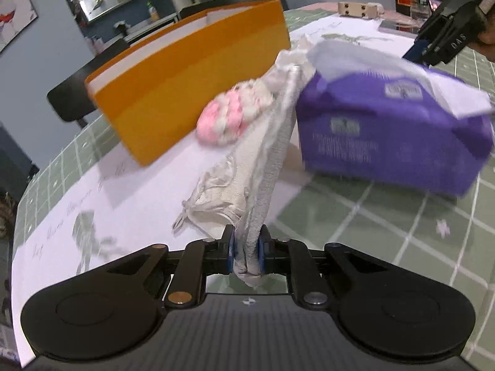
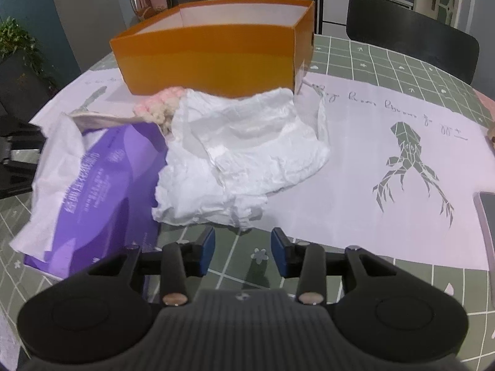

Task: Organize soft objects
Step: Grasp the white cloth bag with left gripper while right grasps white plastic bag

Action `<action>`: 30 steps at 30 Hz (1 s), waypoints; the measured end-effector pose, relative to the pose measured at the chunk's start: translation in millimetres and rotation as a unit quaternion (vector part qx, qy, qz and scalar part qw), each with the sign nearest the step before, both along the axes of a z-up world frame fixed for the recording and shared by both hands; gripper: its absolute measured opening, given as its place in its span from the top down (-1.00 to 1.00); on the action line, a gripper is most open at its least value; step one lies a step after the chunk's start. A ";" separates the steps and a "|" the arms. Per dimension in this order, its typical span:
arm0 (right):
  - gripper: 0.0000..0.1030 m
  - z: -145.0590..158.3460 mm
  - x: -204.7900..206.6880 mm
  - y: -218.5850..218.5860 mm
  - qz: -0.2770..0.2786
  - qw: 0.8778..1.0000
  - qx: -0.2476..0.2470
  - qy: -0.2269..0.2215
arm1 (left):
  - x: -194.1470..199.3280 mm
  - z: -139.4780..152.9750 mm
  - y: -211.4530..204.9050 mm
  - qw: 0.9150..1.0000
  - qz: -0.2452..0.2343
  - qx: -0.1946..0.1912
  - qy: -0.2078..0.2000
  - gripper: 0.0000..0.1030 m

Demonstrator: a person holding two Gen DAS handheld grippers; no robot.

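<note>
Pinching a white cloth [image 1: 263,167] in front of the orange box [image 1: 191,74], left gripper [image 1: 246,252] nearly closed; right gripper [image 2: 243,252] half-open, empty, before crumpled tissue [image 2: 247,154] near that box.

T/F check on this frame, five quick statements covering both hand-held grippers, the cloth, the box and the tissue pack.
1. The left hand-held gripper is shut on a white cloth. True.
2. The right hand-held gripper holds the crumpled tissue. False: its jaws are open and empty, just short of the tissue.
3. The orange box has a lid on. False: it is open on top.
4. The purple tissue pack lies on the table, not in the box. True.
5. The pink and white fluffy item is inside the box. False: it lies outside, against the box's front.
</note>
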State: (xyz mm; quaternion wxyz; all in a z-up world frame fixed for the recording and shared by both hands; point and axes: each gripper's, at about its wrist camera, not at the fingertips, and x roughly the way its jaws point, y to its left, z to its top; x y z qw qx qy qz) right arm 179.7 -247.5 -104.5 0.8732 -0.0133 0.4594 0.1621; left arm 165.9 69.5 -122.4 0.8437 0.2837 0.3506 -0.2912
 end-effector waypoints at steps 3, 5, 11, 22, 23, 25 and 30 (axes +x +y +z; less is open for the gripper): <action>0.23 -4.7 1.2 4.9 -0.001 1.000 -0.004 -0.010 | -15.3 2.5 9.9 1.000 0.009 0.005 0.000 0.68; 0.16 -3.8 3.5 9.8 0.000 1.000 -0.011 -0.022 | -25.1 2.8 14.5 1.000 0.013 0.014 0.001 0.67; -0.57 2.0 28.9 28.3 0.011 0.997 -0.050 -0.064 | -40.7 2.6 16.1 0.999 0.013 0.047 -0.010 0.56; -0.74 -10.2 91.7 33.9 -0.004 1.000 -0.012 -0.013 | -57.4 -6.5 -7.1 0.991 -0.013 0.081 -0.108 -0.45; -0.74 -12.6 93.3 33.1 -0.006 1.000 -0.011 -0.010 | -56.4 -6.2 -9.3 0.991 -0.016 0.075 -0.107 -0.45; -0.71 -16.9 95.9 31.9 -0.009 1.000 -0.005 -0.002 | -53.8 -5.7 -14.5 0.992 -0.021 0.066 -0.104 -0.45; 0.01 -20.0 91.0 30.0 0.004 1.000 -0.028 -0.002 | -41.5 -3.1 -22.7 0.997 -0.028 0.035 -0.069 -0.02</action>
